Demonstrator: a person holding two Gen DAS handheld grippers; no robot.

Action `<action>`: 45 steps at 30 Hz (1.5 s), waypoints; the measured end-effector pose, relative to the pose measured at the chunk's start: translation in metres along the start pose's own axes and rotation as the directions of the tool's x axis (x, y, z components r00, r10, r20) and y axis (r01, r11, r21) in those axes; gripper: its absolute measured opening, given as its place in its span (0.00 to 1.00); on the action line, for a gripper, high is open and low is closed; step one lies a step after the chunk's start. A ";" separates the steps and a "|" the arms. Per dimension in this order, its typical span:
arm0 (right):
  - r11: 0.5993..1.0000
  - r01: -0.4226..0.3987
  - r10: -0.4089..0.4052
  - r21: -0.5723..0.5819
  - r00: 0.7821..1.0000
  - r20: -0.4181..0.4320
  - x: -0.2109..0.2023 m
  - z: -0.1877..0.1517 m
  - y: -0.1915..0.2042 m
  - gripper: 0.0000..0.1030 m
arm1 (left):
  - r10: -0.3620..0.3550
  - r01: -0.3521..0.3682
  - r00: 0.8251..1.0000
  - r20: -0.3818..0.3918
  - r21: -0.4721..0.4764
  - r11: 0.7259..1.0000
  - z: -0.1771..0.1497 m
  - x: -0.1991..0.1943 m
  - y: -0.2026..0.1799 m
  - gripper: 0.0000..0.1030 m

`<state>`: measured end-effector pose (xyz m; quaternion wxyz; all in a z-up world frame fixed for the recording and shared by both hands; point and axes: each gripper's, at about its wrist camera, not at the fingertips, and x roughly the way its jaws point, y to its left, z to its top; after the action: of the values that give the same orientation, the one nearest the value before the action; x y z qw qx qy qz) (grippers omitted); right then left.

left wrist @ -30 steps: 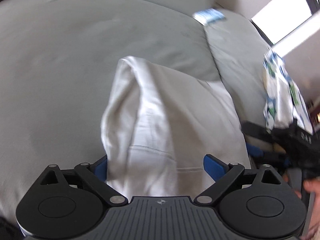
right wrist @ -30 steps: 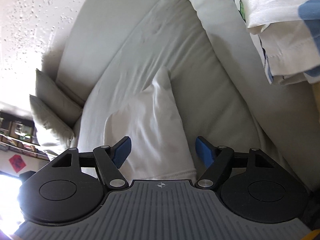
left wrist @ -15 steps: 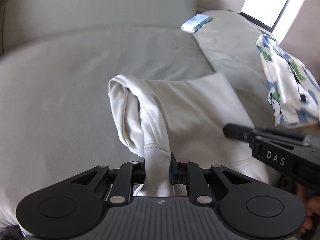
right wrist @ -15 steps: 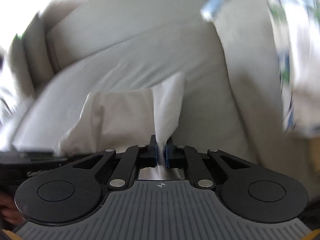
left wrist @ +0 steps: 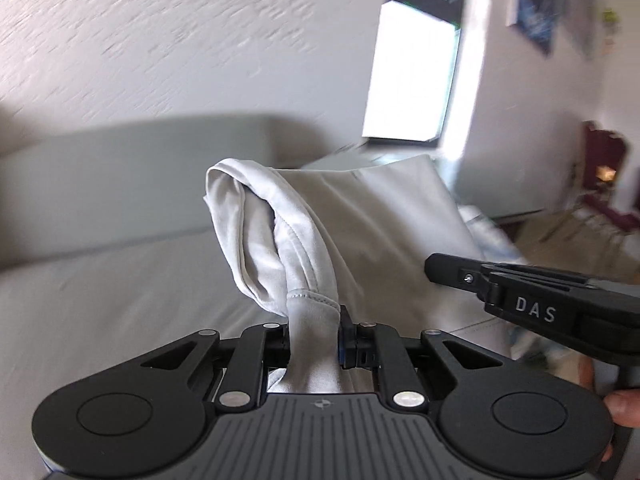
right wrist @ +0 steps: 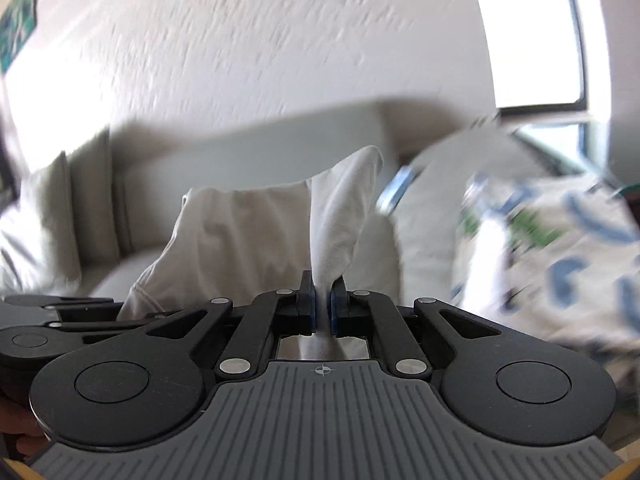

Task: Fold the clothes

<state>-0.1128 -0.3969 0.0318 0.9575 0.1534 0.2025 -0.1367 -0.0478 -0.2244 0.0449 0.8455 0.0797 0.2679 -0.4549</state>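
Note:
A white garment (left wrist: pixel 360 232) hangs lifted above the grey sofa, held by both grippers. My left gripper (left wrist: pixel 314 330) is shut on its hemmed left edge, which bunches between the jaws. My right gripper (right wrist: pixel 322 300) is shut on its right corner, and the cloth (right wrist: pixel 240 232) spreads to the left between the two. The right gripper's black body (left wrist: pixel 540 304) shows at the right of the left wrist view. The left gripper's body (right wrist: pixel 60 320) shows at the lower left of the right wrist view.
The grey sofa seat (left wrist: pixel 100 300) and backrest (left wrist: pixel 140 168) lie below and behind. A white cloth with blue and green print (right wrist: pixel 560 248) lies on the sofa's right side. Cushions (right wrist: pixel 52 216) stand at the left. A bright window (left wrist: pixel 412 72) is behind.
Both grippers closed on the garment's near edge and lifted it off the sofa seat. Both cameras now tilt up toward the wall and window.

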 end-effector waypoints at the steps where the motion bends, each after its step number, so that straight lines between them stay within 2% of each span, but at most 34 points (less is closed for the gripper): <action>1: 1.000 0.011 -0.011 0.010 1.000 0.024 -0.010 0.008 -0.006 0.06 | -0.035 0.035 0.999 0.006 0.004 0.999 0.010 0.002 -0.008 0.12; 6: 0.995 0.059 -0.063 0.080 0.997 0.052 -0.040 0.055 -0.054 0.06 | -0.177 0.176 0.984 0.020 0.020 0.984 0.058 0.026 -0.046 0.12; 11: 0.982 0.178 -0.183 0.068 0.979 0.092 -0.050 0.089 -0.098 0.06 | -0.265 0.264 0.964 0.006 0.006 0.964 0.090 0.073 -0.078 0.12; 13: 0.975 0.211 -0.218 0.073 0.971 0.098 -0.046 0.096 -0.117 0.06 | -0.286 0.286 0.958 -0.016 0.004 0.958 0.094 0.089 -0.090 0.12; 17: 0.962 0.258 -0.265 0.091 0.961 0.082 -0.025 0.106 -0.153 0.06 | -0.284 0.285 0.957 -0.057 0.010 0.958 0.097 0.139 -0.103 0.12; 21: 0.952 0.290 -0.295 0.100 0.954 0.045 0.008 0.108 -0.182 0.06 | -0.271 0.272 0.958 -0.091 -0.005 0.962 0.102 0.183 -0.107 0.12; 22: 0.947 0.302 -0.307 0.106 0.951 0.028 0.018 0.107 -0.190 0.07 | -0.253 0.255 0.961 -0.112 0.003 0.967 0.101 0.196 -0.108 0.16; 23: 0.942 0.315 -0.318 0.112 0.948 0.012 0.028 0.107 -0.199 0.08 | -0.233 0.237 0.963 -0.134 0.011 0.971 0.099 0.208 -0.109 0.27; 24: 0.937 0.328 -0.329 0.118 0.944 -0.005 0.039 0.106 -0.208 0.18 | -0.191 0.197 0.966 -0.172 0.017 0.980 0.094 0.222 -0.109 0.34; 25: 0.928 0.356 -0.354 0.110 0.935 -0.041 0.052 0.104 -0.218 0.39 | -0.133 0.139 0.969 -0.210 0.015 0.990 0.088 0.236 -0.107 0.52; 26: 0.913 0.396 -0.389 0.101 0.918 -0.081 0.064 0.101 -0.227 0.49 | -0.077 0.081 0.973 -0.218 0.009 0.997 0.082 0.240 -0.103 0.59; 27: 0.898 0.428 -0.418 0.104 0.903 -0.101 0.069 0.097 -0.235 0.53 | -0.021 0.022 0.974 -0.225 0.003 1.000 0.076 0.244 -0.099 0.60; 28: 0.883 0.456 -0.444 0.111 0.889 -0.114 0.072 0.093 -0.242 0.52 | 0.031 -0.033 0.972 -0.232 -0.004 0.999 0.070 0.248 -0.095 0.64; 29: 0.884 0.451 -0.439 0.119 0.891 -0.116 0.070 0.090 -0.243 0.52 | 0.028 -0.032 0.976 -0.217 -0.017 0.999 0.067 0.244 -0.090 0.69; 30: 0.891 0.436 -0.423 0.128 0.899 -0.115 0.066 0.086 -0.242 0.55 | 0.024 -0.031 0.979 -0.201 -0.030 0.999 0.065 0.240 -0.085 0.69; 32: 0.903 0.405 -0.391 0.144 0.913 -0.113 0.058 0.079 -0.239 0.57 | 0.017 -0.027 0.985 -0.171 -0.056 0.998 0.060 0.232 -0.076 0.66; 33: 0.909 0.389 -0.375 0.152 0.920 -0.111 0.054 0.076 -0.238 0.57 | -0.006 -0.002 0.988 -0.156 -0.054 0.999 0.059 0.226 -0.077 0.64; 35: 0.919 0.356 -0.342 0.169 0.933 -0.108 0.046 0.069 -0.235 0.46 | -0.093 0.088 0.987 -0.133 -0.039 0.995 0.057 0.212 -0.084 0.47; 36: 0.924 0.340 -0.326 0.177 0.940 -0.106 0.042 0.065 -0.234 0.35 | -0.134 0.131 0.980 -0.146 -0.031 0.991 0.055 0.209 -0.089 0.41; 37: 0.928 0.324 -0.309 0.185 0.945 -0.103 0.037 0.062 -0.233 0.26 | -0.165 0.164 0.971 -0.175 -0.019 0.986 0.050 0.210 -0.096 0.29; 39: 0.937 0.289 -0.270 0.193 0.955 -0.123 0.033 0.051 -0.227 0.24 | -0.222 0.229 0.946 -0.235 0.002 0.973 0.040 0.212 -0.112 0.25; 40: 0.942 0.280 -0.255 0.187 0.956 -0.146 0.030 0.040 -0.217 0.24 | -0.226 0.239 0.939 -0.258 0.021 0.971 0.032 0.215 -0.119 0.23; 42: 0.942 0.298 -0.270 0.152 0.946 -0.181 0.025 0.019 -0.204 0.24 | -0.216 0.239 0.934 -0.284 0.047 0.970 0.017 0.221 -0.128 0.23; 45: 0.919 0.385 -0.360 0.083 0.907 -0.216 0.025 -0.007 -0.198 0.23 | -0.198 0.225 0.932 -0.303 0.060 0.972 0.006 0.230 -0.135 0.23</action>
<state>-0.1576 -0.5803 -0.0322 0.8775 0.1837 0.3127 -0.3137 -0.0530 -0.4717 -0.0561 0.7376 0.1566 0.3763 -0.5384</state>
